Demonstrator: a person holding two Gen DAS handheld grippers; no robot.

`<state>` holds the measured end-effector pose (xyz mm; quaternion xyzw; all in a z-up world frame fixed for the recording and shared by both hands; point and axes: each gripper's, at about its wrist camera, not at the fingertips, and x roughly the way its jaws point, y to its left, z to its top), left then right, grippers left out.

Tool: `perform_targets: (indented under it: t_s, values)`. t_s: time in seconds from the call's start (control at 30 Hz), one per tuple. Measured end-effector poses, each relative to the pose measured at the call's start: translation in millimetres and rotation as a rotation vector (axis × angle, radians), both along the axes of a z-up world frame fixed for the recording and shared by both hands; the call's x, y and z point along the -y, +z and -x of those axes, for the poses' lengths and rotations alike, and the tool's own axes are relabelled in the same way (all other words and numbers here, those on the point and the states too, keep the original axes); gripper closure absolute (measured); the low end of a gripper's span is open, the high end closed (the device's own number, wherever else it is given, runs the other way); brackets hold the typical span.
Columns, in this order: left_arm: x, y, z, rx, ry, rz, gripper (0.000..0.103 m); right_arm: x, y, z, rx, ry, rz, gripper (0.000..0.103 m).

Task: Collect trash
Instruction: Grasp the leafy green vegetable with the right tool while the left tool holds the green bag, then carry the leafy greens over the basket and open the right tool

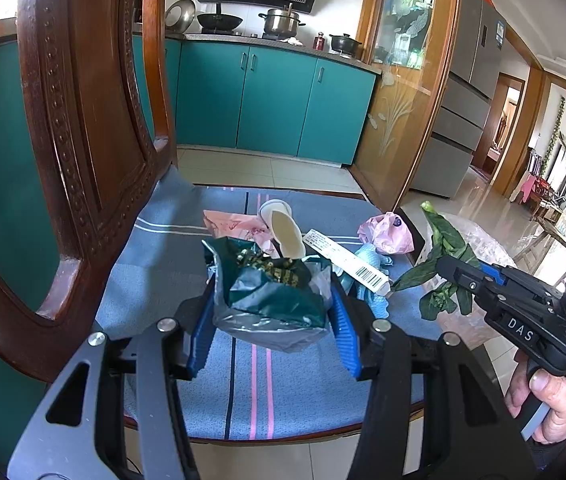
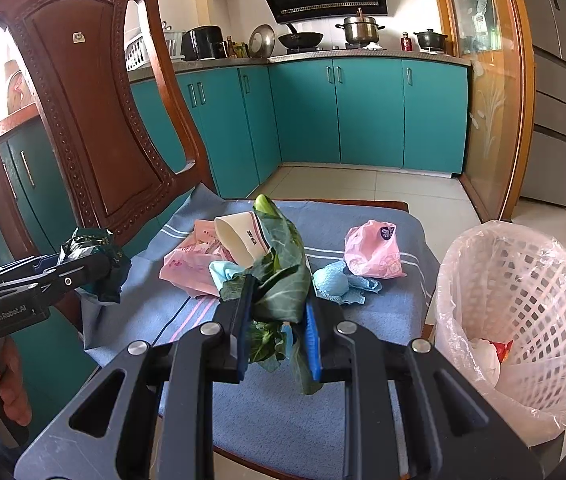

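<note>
My left gripper (image 1: 274, 283) is shut on a crumpled dark green foil wrapper (image 1: 271, 300), held just above the chair's striped blue cloth (image 1: 155, 280). My right gripper (image 2: 279, 292) is shut on a bunch of green leafy vegetable (image 2: 283, 256), also above the seat. Each gripper shows in the other's view: the right one (image 1: 449, 266) with its greens (image 1: 443, 240), the left one (image 2: 101, 262) with its wrapper (image 2: 95, 246). On the seat lie a pink bag (image 2: 371, 248), blue tissue (image 2: 343, 282), a pink wrapper (image 2: 187, 260), a white cup (image 2: 239, 236) and a barcoded white box (image 1: 347, 260).
A white mesh waste basket (image 2: 531, 280) with a clear liner stands on the floor right of the chair, some trash inside. The carved wooden chair back (image 2: 83, 112) rises at the left. Teal kitchen cabinets (image 2: 363, 112) and tiled floor lie behind. A hand (image 1: 551, 400) grips the right gripper's handle.
</note>
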<state>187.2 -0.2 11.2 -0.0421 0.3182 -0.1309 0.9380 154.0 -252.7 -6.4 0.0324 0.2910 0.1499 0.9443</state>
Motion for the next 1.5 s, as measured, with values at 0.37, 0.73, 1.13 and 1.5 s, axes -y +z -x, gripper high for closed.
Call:
perform_targets:
  t_s: [0.37, 0.73, 1.13, 1.5]
  values:
    - [1, -2, 1, -0.006, -0.004, -0.007, 0.051, -1, 0, 1, -0.001, 0.003, 0.002, 0.080]
    - [1, -4, 1, -0.006, -0.002, -0.007, 0.051, 12, 6, 2, 0.031, -0.037, -0.009, 0.080]
    - [10, -11, -3, -0.017, -0.020, -0.020, 0.051, 152, 1, -17, -0.054, -0.450, -0.007, 0.034]
    - [90, -28, 3, -0.034, -0.161, -0.057, 0.051, 182, 49, 52, 0.327, -0.608, -0.176, 0.004]
